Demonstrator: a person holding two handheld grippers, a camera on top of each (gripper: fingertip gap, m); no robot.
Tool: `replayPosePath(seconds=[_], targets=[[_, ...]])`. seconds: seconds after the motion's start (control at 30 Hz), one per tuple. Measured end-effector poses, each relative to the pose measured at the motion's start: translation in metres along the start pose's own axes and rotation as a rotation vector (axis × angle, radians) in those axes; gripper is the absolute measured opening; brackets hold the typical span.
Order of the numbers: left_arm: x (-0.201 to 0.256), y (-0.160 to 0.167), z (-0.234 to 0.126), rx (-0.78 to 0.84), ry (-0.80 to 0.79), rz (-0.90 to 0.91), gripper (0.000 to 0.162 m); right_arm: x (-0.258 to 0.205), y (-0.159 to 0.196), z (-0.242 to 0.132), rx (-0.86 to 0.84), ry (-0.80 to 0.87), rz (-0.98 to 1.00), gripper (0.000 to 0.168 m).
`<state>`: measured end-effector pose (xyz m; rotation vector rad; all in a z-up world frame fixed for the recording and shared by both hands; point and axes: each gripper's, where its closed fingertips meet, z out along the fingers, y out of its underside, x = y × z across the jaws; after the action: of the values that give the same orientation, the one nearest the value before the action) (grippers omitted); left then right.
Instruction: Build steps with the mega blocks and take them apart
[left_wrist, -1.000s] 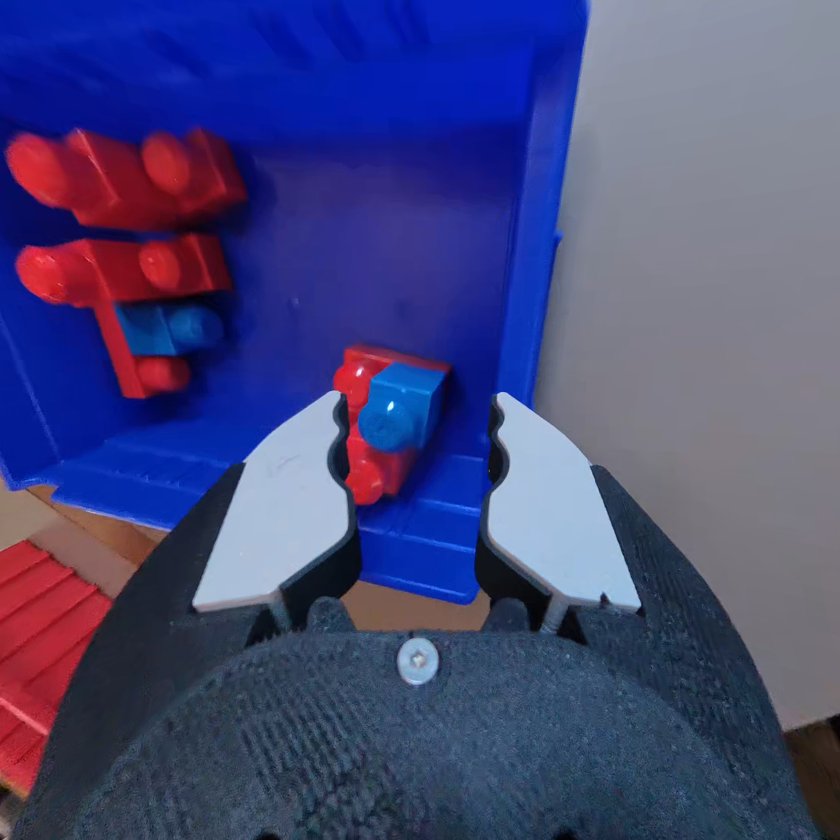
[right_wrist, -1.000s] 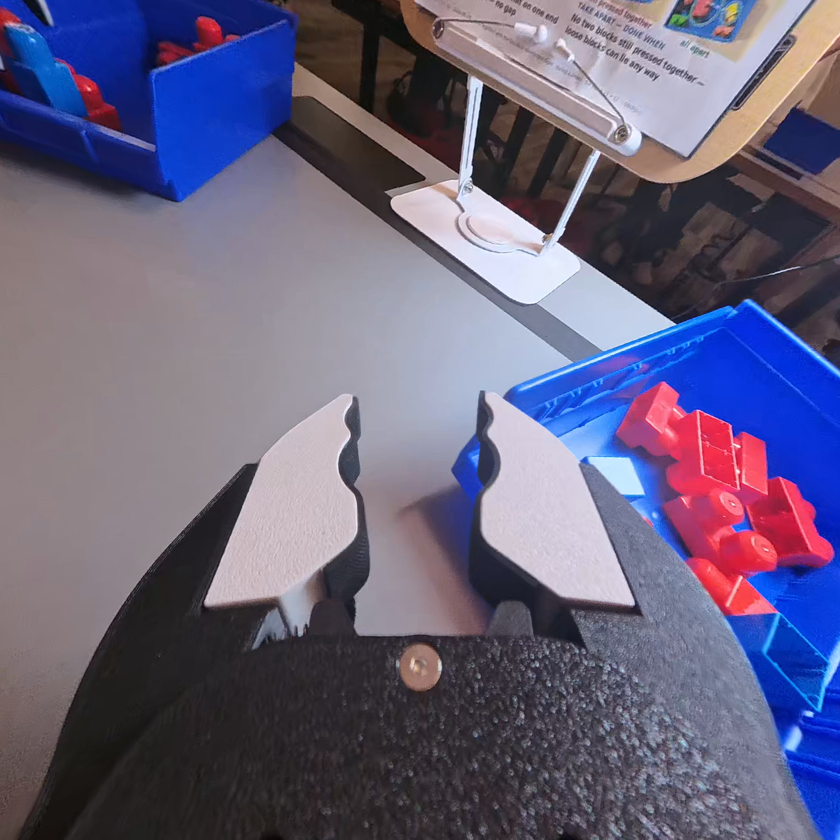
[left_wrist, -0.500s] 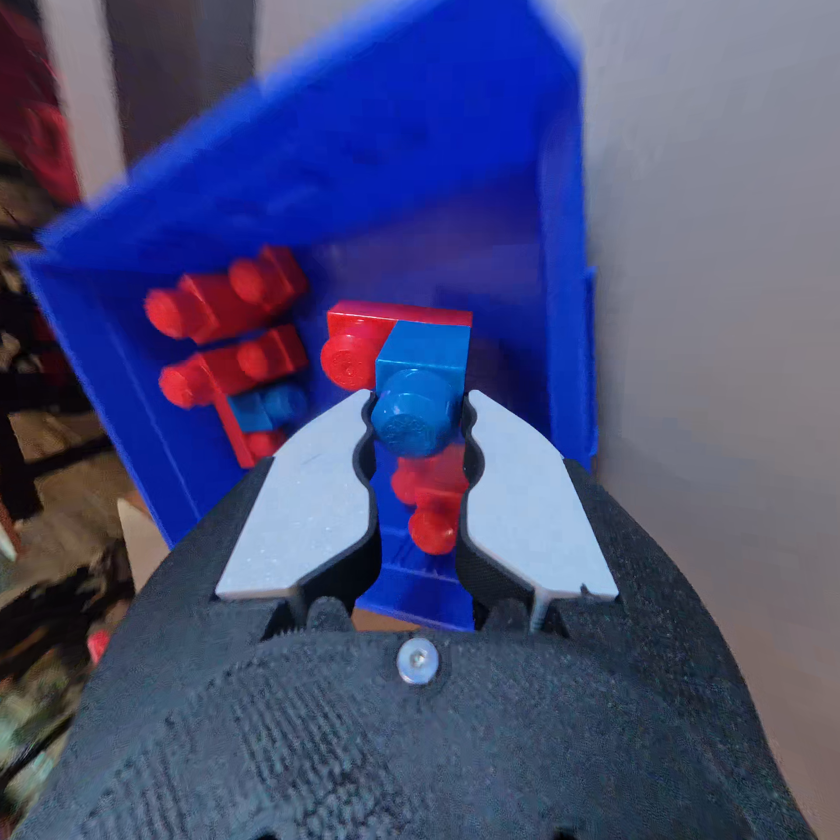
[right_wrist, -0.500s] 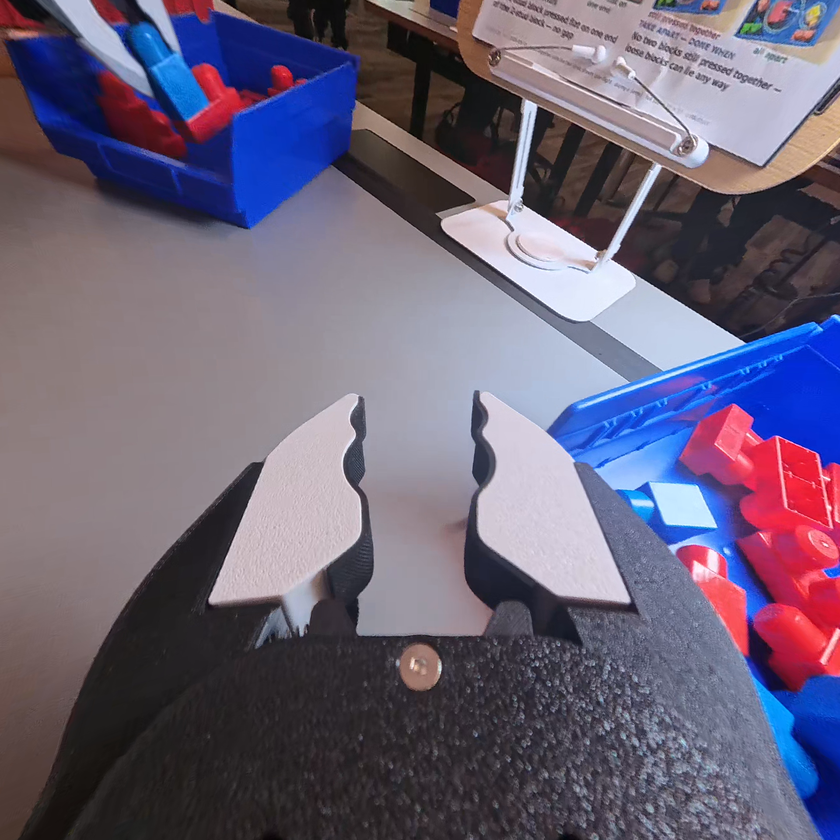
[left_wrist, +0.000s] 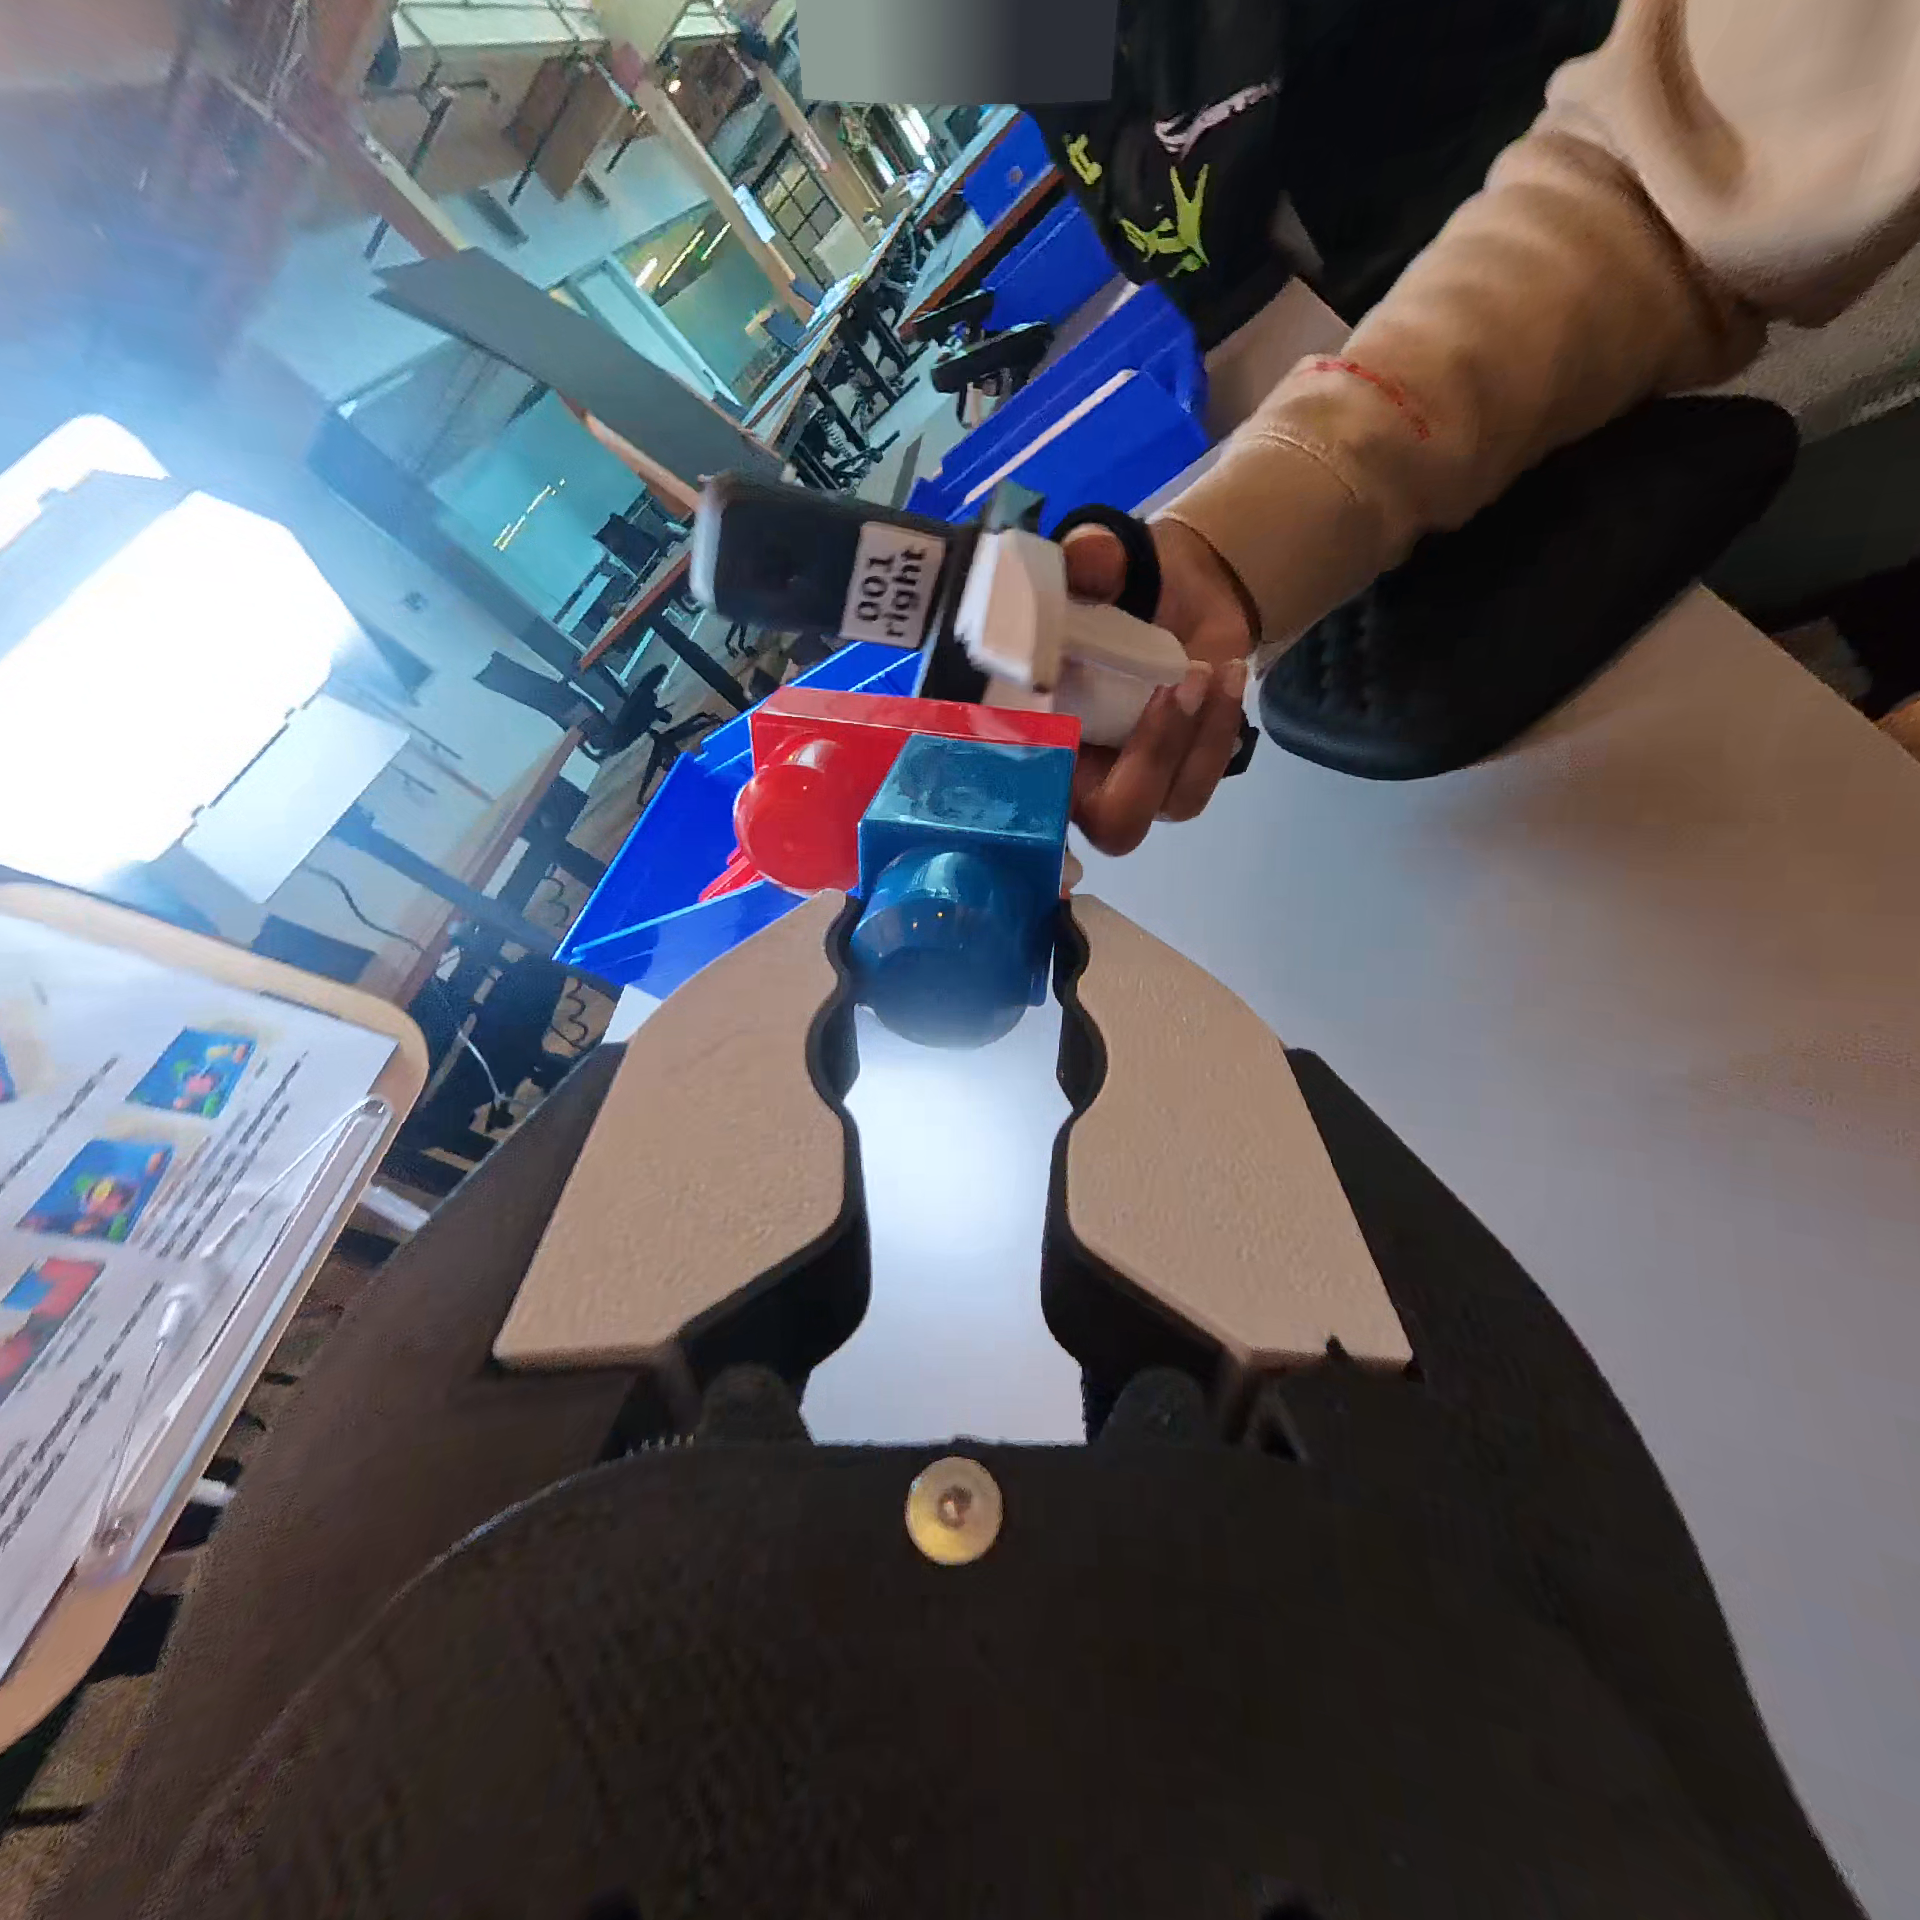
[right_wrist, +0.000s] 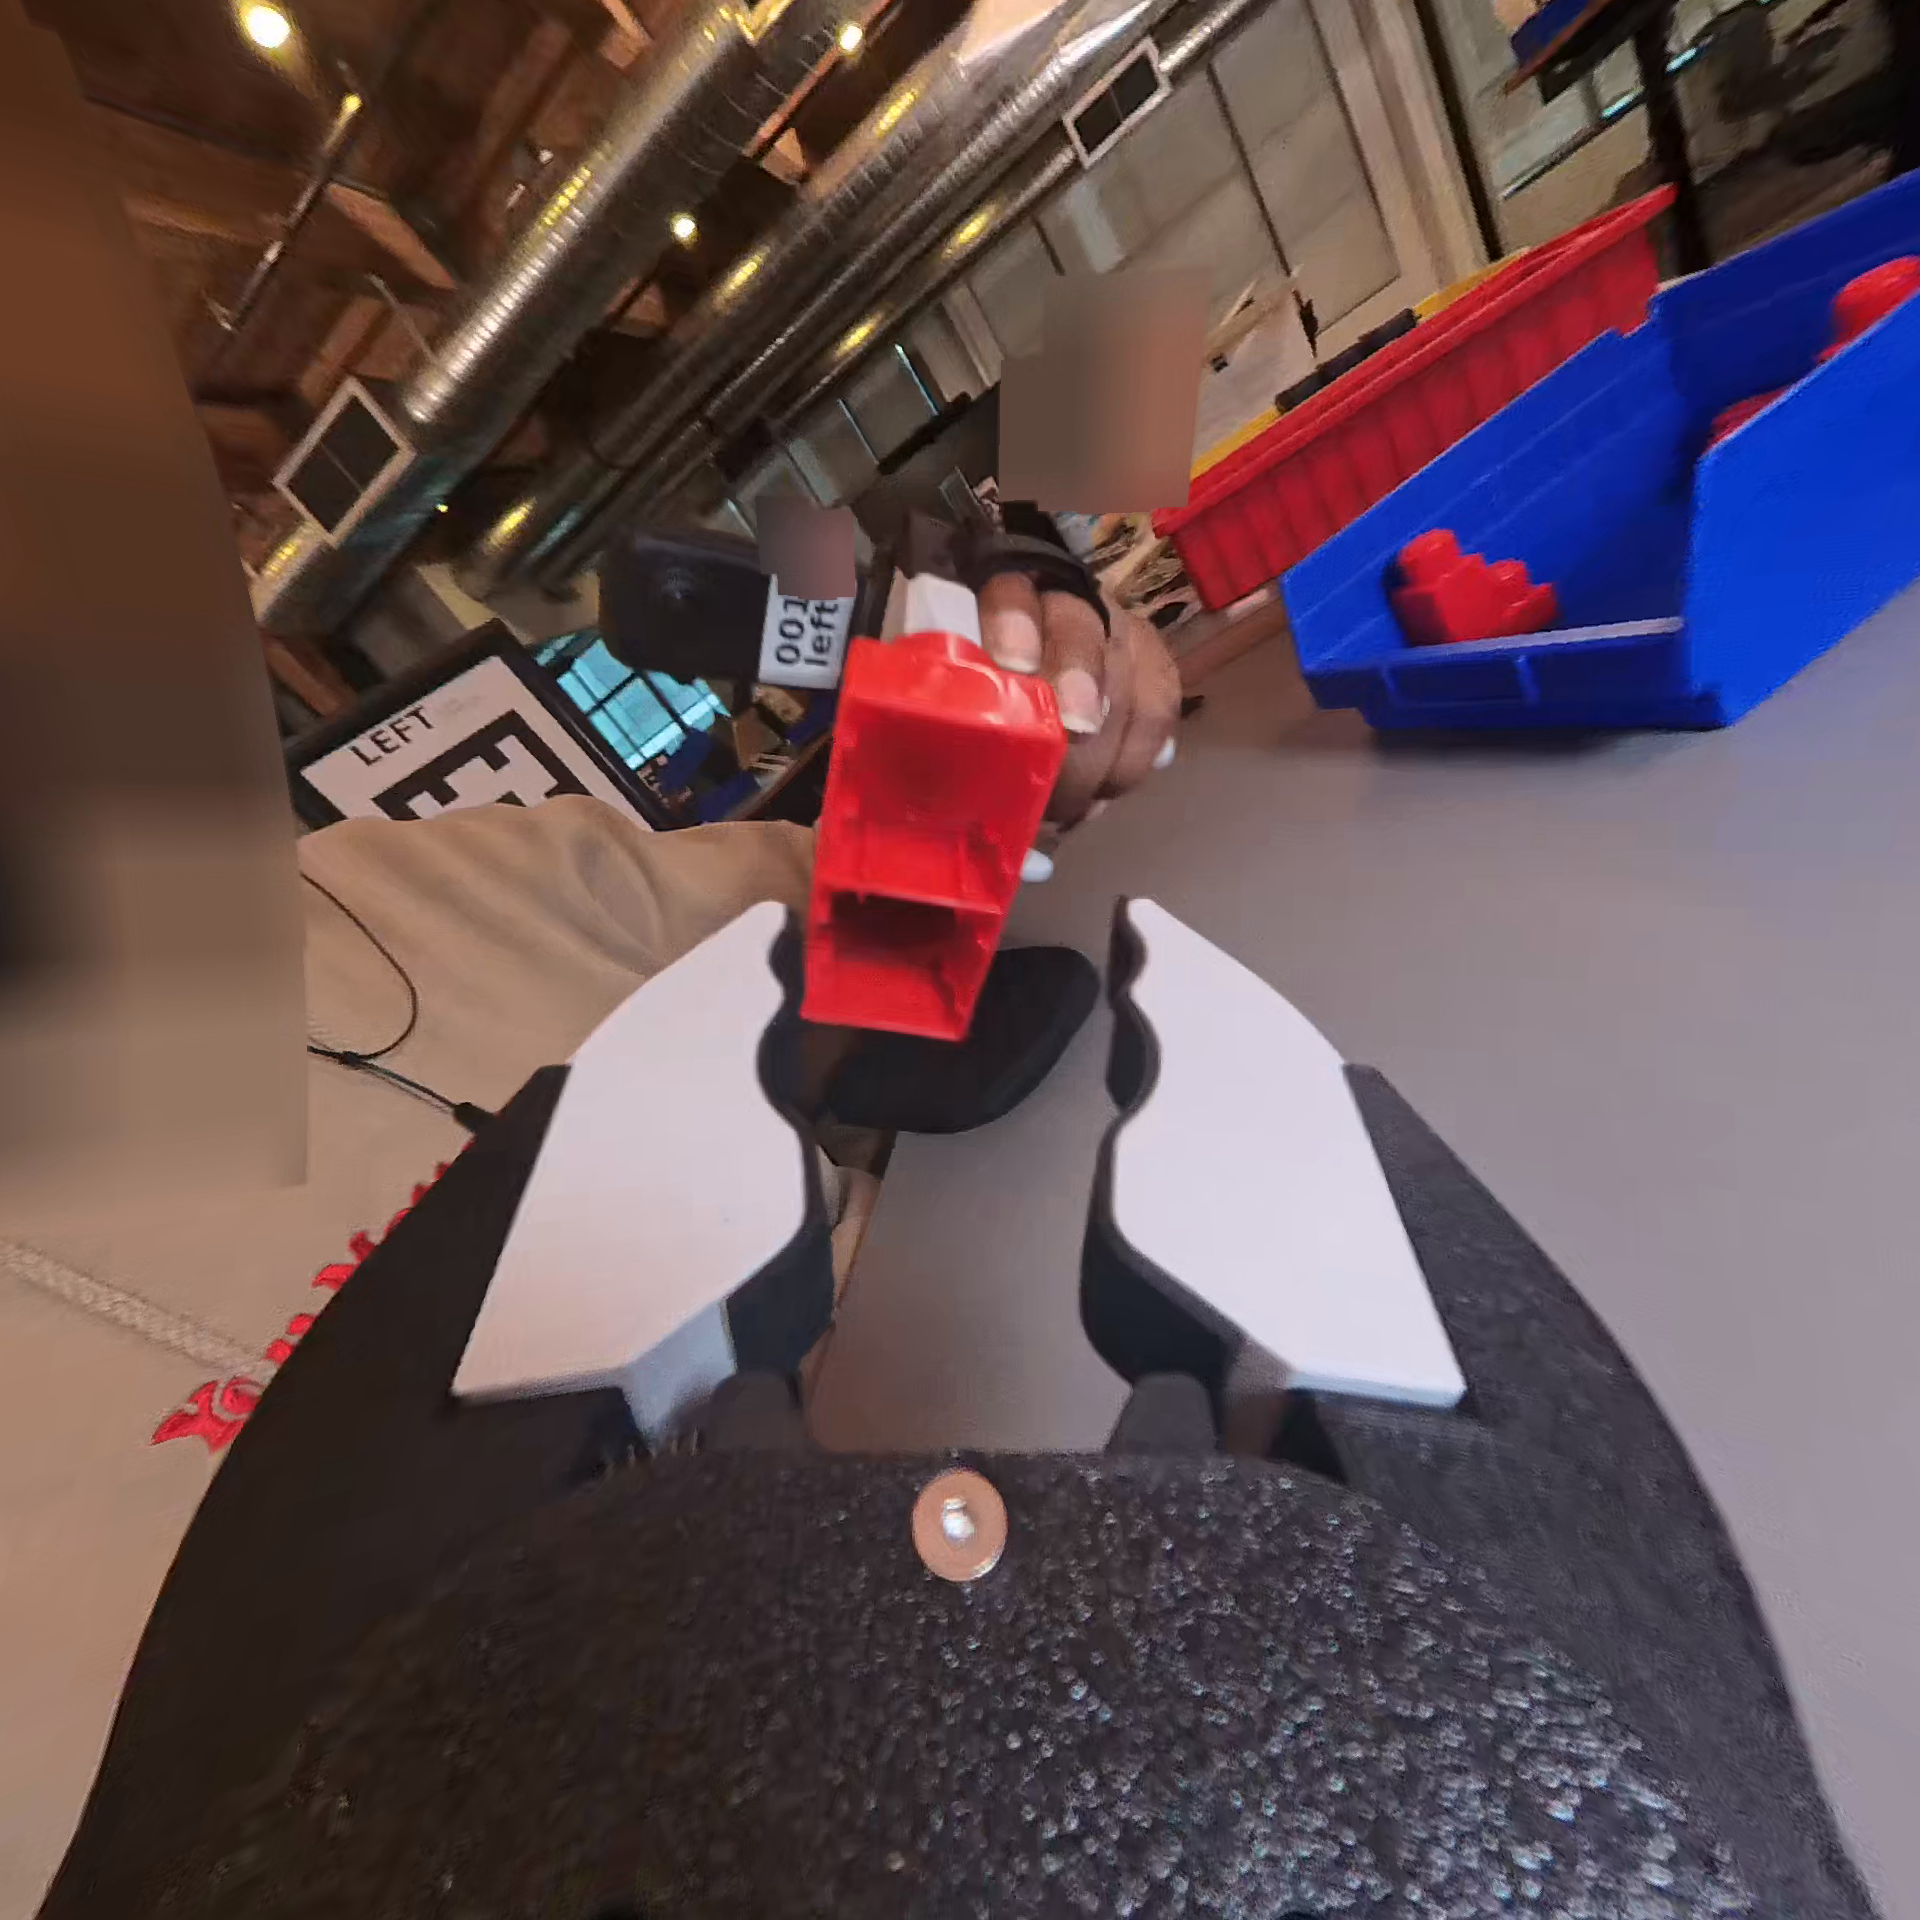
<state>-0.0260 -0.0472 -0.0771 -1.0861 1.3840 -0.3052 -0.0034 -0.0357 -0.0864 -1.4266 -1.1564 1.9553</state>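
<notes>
While my left gripper (left_wrist: 951, 914) clamps the blue block (left_wrist: 961, 821), my open, empty right gripper (right_wrist: 945, 920) faces the red block (right_wrist: 930, 842) end-on, straight ahead.

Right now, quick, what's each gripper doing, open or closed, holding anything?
Left gripper: shut on the blue block of the red-and-blue stack.
Right gripper: open, holding nothing; the red block sits between its tips.
</notes>
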Motion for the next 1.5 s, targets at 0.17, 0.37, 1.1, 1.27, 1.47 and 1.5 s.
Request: replayPosePath(seconds=[0.17,0.37,1.1,1.27,1.47,1.5], targets=[[0.003,0.015,0.007,-0.03,-0.028,-0.038,0.035,0.002,-0.003,-0.007,-0.001,0.056,-0.095,0.036],[-0.006,0.051,-0.02,0.012,-0.033,-0.455,0.035,0.053,-0.043,-0.078,0.028,0.47,-0.28,0.037],[0.041,0.104,0.008,-0.078,0.073,-0.755,0.035,0.265,-0.191,-0.31,0.226,1.423,-0.197,0.053],[0.042,0.101,0.009,-0.073,0.075,-0.739,0.035,0.226,-0.189,-0.259,0.196,1.236,-0.315,0.052],[0.038,0.1,0.01,-0.07,0.054,-0.749,0.035,0.125,-0.105,-0.102,-0.173,0.683,-0.55,0.049],[0.038,0.101,0.01,-0.079,0.048,-0.741,0.035,0.11,-0.079,-0.077,-0.274,0.598,-0.574,0.049]])
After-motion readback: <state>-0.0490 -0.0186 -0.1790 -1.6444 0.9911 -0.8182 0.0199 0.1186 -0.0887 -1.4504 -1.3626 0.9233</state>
